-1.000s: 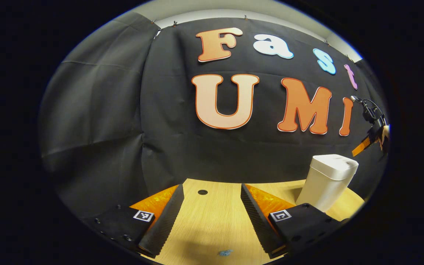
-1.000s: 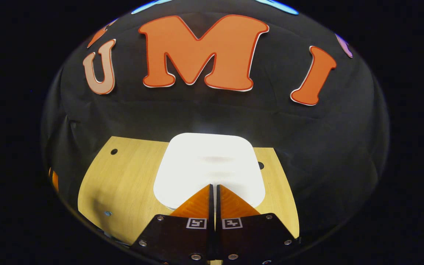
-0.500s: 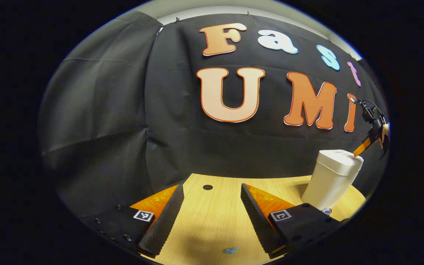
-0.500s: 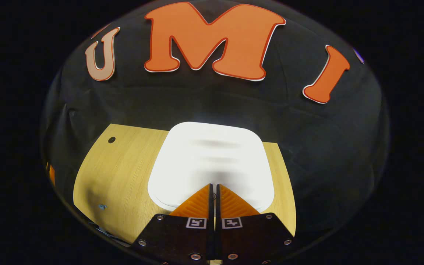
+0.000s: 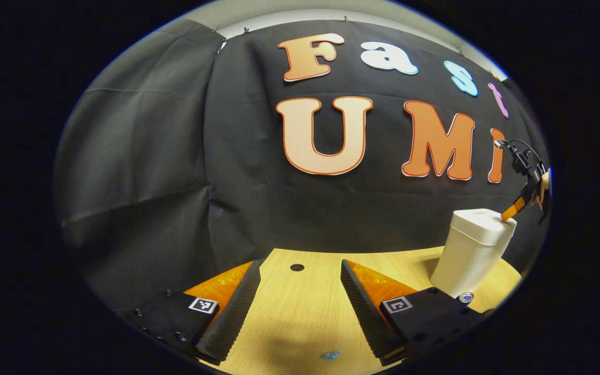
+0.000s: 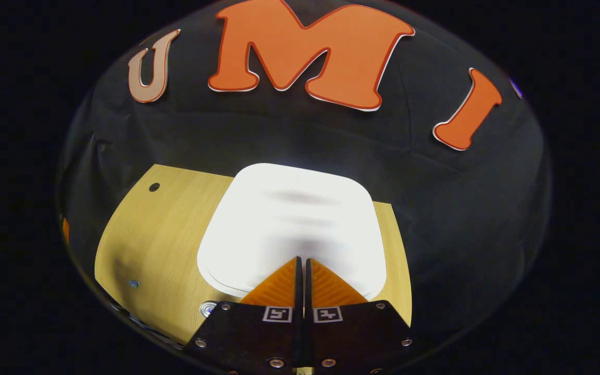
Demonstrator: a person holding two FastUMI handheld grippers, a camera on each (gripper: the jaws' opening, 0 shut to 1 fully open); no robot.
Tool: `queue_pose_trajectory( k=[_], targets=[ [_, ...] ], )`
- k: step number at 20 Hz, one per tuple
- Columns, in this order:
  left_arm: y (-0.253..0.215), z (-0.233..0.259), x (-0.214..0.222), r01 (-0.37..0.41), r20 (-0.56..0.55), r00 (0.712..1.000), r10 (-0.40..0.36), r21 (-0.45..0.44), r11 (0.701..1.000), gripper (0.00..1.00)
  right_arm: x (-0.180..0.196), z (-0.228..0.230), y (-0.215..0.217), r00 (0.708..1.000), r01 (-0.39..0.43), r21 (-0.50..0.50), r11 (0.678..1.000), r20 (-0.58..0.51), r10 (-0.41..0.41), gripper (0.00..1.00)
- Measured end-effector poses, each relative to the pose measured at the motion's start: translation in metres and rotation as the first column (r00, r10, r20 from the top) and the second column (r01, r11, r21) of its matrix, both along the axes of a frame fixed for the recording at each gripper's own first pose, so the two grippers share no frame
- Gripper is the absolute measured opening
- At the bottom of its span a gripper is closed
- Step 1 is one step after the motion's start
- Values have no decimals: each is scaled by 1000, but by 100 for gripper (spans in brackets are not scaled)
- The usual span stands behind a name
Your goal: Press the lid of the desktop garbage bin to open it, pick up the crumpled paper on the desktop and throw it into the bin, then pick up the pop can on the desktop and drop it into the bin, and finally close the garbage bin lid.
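Note:
The white desktop bin [image 5: 469, 255] stands at the right of the wooden table [image 5: 305, 312], its lid [image 6: 292, 224] down. My right gripper [image 6: 301, 259] is shut with nothing held, its tips resting on the near part of the lid; in the left gripper view it [image 5: 511, 211] touches the lid's right edge from above. A round metal can top [image 5: 465, 297] peeks out beside the bin's base, also seen as a can top [image 6: 208, 309] in the right gripper view. My left gripper [image 5: 300, 268] hangs open low over the table, left of the bin, with nothing between its fingers.
A small blue scrap [image 5: 330, 355] lies on the wood near the front edge. A round cable hole [image 5: 297, 267] sits at the table's back, and the black cloth wall [image 5: 175, 182] hangs close behind.
My right gripper has come down onto the bin lid, which looms larger in its view. The left gripper shifted slightly, bringing the can top into sight.

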State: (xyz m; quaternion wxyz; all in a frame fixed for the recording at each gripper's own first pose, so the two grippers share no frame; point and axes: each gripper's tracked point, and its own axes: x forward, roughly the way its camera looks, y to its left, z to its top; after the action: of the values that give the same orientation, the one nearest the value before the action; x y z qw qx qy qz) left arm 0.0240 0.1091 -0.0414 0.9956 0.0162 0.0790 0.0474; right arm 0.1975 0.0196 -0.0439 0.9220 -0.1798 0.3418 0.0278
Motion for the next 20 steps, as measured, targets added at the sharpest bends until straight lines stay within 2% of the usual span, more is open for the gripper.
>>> queue_pose_trajectory(
  k=[5, 7, 11, 16, 20],
  targets=[
    [0, 10, -2, -2, 27, 1000, 2, 9, 1000, 99, -3, 7, -1, 998, -9, 27, 1000, 61, 7, 1],
    [-4, 14, -2, 7, 36, 999, -7, 14, 1000, 98, -3, 18, -1, 993, 22, 37, 999, 114, -26, 1],
    [-10, 23, -2, 21, 55, 998, -22, 18, 1000, 99, -4, 51, 6, 978, -7, 37, 999, 208, -1, 1],
    [-14, 26, -6, 27, 67, 997, -28, 16, 1000, 98, -26, 115, 19, 928, -39, 92, 995, 371, 2, 1],
    [-12, 29, -8, 20, 74, 997, -23, 29, 999, 98, -57, 140, 28, 882, -64, 120, 991, 471, 0, 1]
  ],
)
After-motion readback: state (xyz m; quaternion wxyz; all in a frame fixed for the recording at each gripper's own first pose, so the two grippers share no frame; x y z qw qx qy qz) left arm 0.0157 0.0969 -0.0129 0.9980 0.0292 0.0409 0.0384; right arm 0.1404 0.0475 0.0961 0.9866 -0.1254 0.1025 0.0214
